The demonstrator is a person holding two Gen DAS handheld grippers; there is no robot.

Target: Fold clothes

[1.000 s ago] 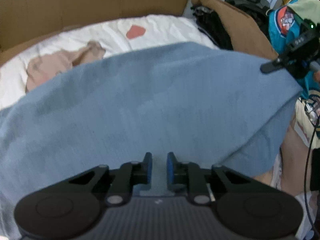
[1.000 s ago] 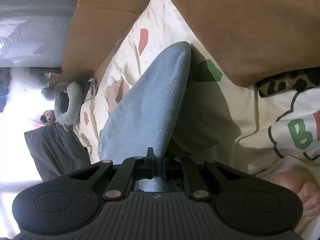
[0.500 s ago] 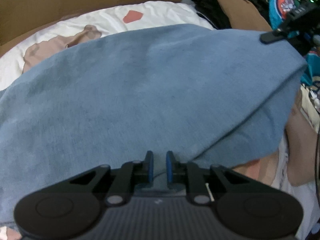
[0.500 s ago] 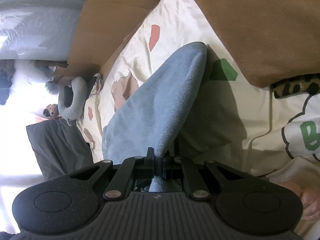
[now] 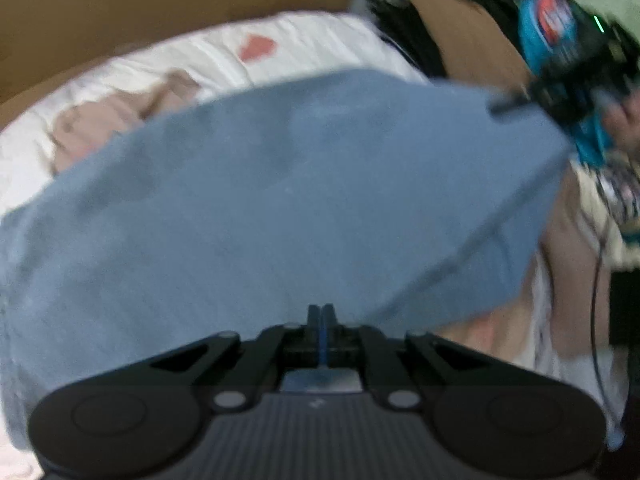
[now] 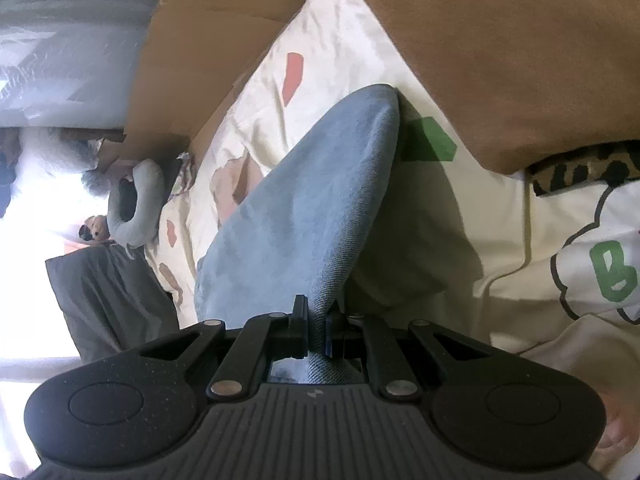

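Left wrist view: the left gripper (image 5: 321,314), jaws just closed tight at the cloth (image 5: 280,200) hem, and the right gripper (image 6: 317,334), pinching a far corner, hold this soft, light, limp cloth above the sheet (image 6: 340,60), best taken by its corners.

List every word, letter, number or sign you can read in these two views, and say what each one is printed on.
"B": a green letter inside a black cloud-shaped outline on the cream garment at the right of the right wrist view; anything after it is cut off by the frame edge.
Red and white print on the teal garment, left wrist view: too blurred to read.
The blue cloth shows no text.
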